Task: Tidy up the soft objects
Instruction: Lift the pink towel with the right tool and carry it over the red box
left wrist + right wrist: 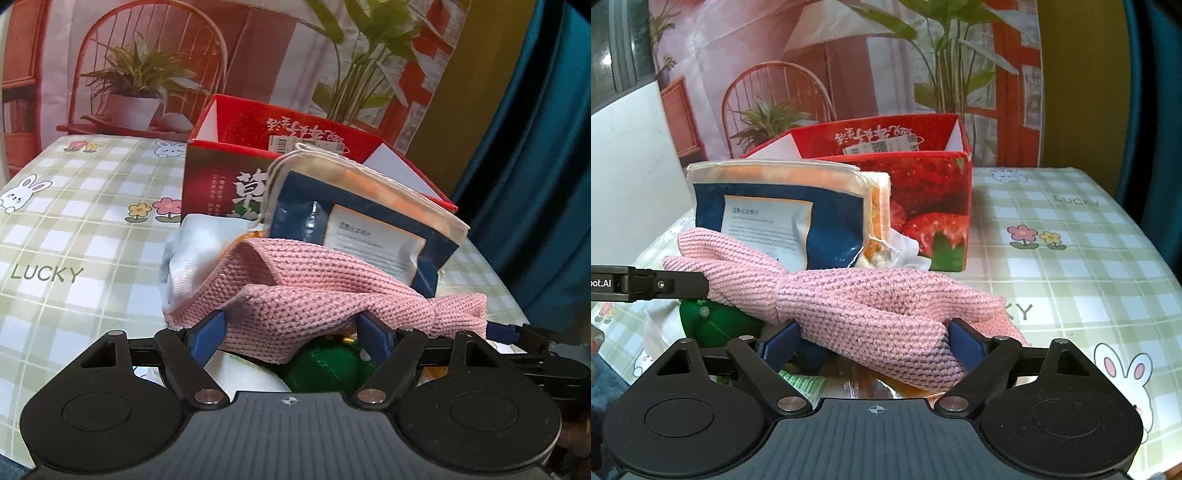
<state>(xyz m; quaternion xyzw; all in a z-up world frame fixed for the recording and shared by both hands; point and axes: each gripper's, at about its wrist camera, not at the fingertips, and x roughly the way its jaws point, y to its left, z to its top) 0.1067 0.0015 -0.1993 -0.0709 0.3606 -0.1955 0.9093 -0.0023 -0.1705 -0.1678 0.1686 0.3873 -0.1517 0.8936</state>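
Green checked cloth with rabbits and flowers covers the table [1082, 236], a printed backdrop of a chair and plants hanging behind it. Ahead of both grippers, a blue pouch [834, 221] leans against the open red strawberry box [934, 192], blocking the way to it. The pink knitted scarf [295, 291] lies across the pile, over a green soft object [325, 369]; the left gripper [291, 328] and right gripper [873, 339] each straddle a fold with blue pads wide, though I cannot tell whether they press it.
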